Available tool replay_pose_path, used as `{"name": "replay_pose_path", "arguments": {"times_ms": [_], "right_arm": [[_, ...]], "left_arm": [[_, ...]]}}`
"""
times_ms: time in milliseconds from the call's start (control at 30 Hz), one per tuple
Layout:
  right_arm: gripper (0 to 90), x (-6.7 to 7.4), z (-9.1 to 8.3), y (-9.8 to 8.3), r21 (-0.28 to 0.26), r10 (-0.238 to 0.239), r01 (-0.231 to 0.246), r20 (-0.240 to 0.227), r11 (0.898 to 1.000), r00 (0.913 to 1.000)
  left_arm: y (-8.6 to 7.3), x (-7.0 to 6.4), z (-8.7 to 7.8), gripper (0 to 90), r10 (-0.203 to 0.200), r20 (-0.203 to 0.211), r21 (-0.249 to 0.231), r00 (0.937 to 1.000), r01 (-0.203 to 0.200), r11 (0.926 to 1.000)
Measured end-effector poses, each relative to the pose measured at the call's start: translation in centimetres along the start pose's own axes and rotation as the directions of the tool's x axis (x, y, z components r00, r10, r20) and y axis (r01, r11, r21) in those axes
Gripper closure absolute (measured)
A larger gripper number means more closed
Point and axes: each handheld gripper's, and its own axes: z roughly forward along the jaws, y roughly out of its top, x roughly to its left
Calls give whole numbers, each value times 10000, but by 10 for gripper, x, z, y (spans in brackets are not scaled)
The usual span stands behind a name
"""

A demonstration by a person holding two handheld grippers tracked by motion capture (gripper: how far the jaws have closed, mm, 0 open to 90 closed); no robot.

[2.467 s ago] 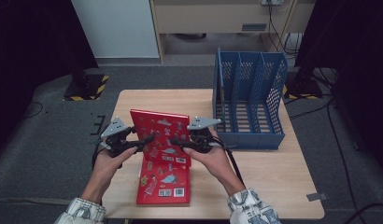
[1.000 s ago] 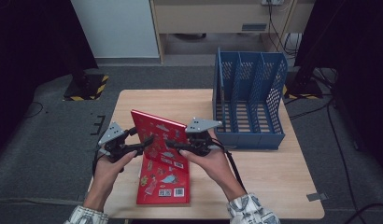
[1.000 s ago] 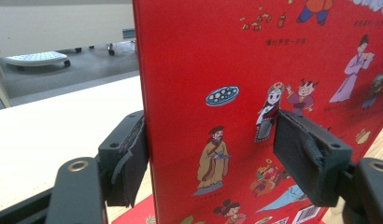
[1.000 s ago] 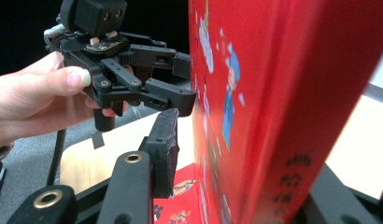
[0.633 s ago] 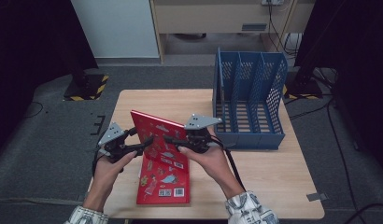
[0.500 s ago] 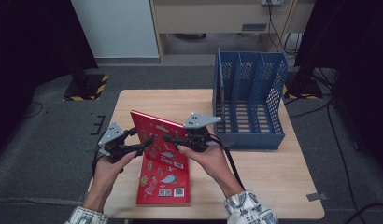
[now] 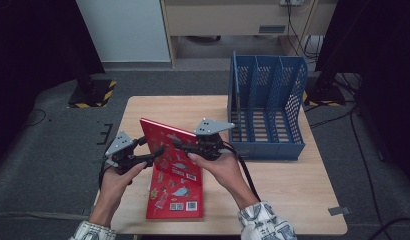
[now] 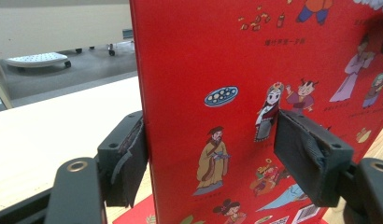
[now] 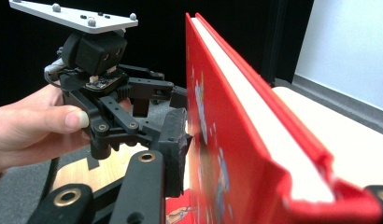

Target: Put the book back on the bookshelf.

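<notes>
A thick red picture book (image 7: pixel 165 142) is tilted up off a second red book (image 7: pixel 175 200) that lies flat on the table. My left gripper (image 7: pixel 154 154) is at the lifted book's left edge. In the left gripper view the book (image 8: pixel 227 56) sits slantwise between the jaws of my left gripper (image 8: pixel 210 154), one pad at its spine and the other on the cover. My right gripper (image 7: pixel 179 145) holds the book's right side. Its jaws have just been closing, and in the right gripper view the book (image 9: pixel 236 116) fills the gap, one pad against the cover.
A blue slotted file rack (image 7: pixel 265 147) stands at the table's back right, just right of my right hand. Bare wooden table (image 7: pixel 293 195) lies in front of the rack. The table's left edge is close behind my left hand.
The upper book has gone from lying nearly flat on the lower one to standing tilted between both grippers. The right gripper's jaws have come in on it.
</notes>
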Motion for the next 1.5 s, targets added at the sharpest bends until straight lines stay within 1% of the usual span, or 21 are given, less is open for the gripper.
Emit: {"name": "replay_pose_path", "arguments": {"times_ms": [233,367,667,733,800,833,867,933,1033,1133,1233,1300,1400,1500], "right_arm": [[706,0,4,1,-36,-8,9,79,10000,10000],[714,0,6,0,-55,40,-40,50,10000,10000],[749,0,8,0,-18,-54,54,147,10000,9999],[763,1,8,0,-15,-94,94,77,10000,9999],[788,2,7,0,-15,-144,144,7,9999,9999],[791,2,7,0,-10,-144,144,-27,9999,9999],[792,3,7,0,-11,-164,164,94,9999,9998],[794,2,7,-1,-98,-42,42,83,9999,10000],[796,0,6,-2,-190,112,-108,199,9998,9997],[797,0,4,-1,-253,124,-115,370,9996,9992],[797,-1,2,-1,-312,205,-189,510,9993,9985],[797,-2,0,0,-308,234,-217,573,9993,9981],[798,-3,-2,0,-328,222,-202,638,9993,9977],[798,-4,-4,0,-363,282,-256,704,9990,9971]], "left_arm": [[0,0,0,269,0,-3,-6,10000,0,10000],[0,0,0,268,-8,12,0,10000,8,10000],[0,0,0,267,-23,4,-14,10000,23,10000],[-1,0,-1,265,-15,-27,-29,10000,15,10000],[-1,-1,-1,252,15,-105,-17,9999,-16,10000],[-2,-1,-1,224,30,-138,45,9999,-29,10000],[-3,-2,-1,200,25,-159,69,9999,-24,10000],[-5,-2,-3,166,69,-292,151,9995,-64,9999],[-9,-1,-5,131,235,-511,412,9984,-214,9989],[-18,3,-8,106,580,-951,995,9938,-485,9939],[-30,9,-8,93,563,-1167,1477,9916,-387,9883],[-37,13,-7,80,570,-1278,1834,9902,-329,9825],[-46,16,-4,74,570,-1346,2215,9893,-261,9748],[-53,19,-1,69,611,-1453,2488,9875,-233,9683]]}}
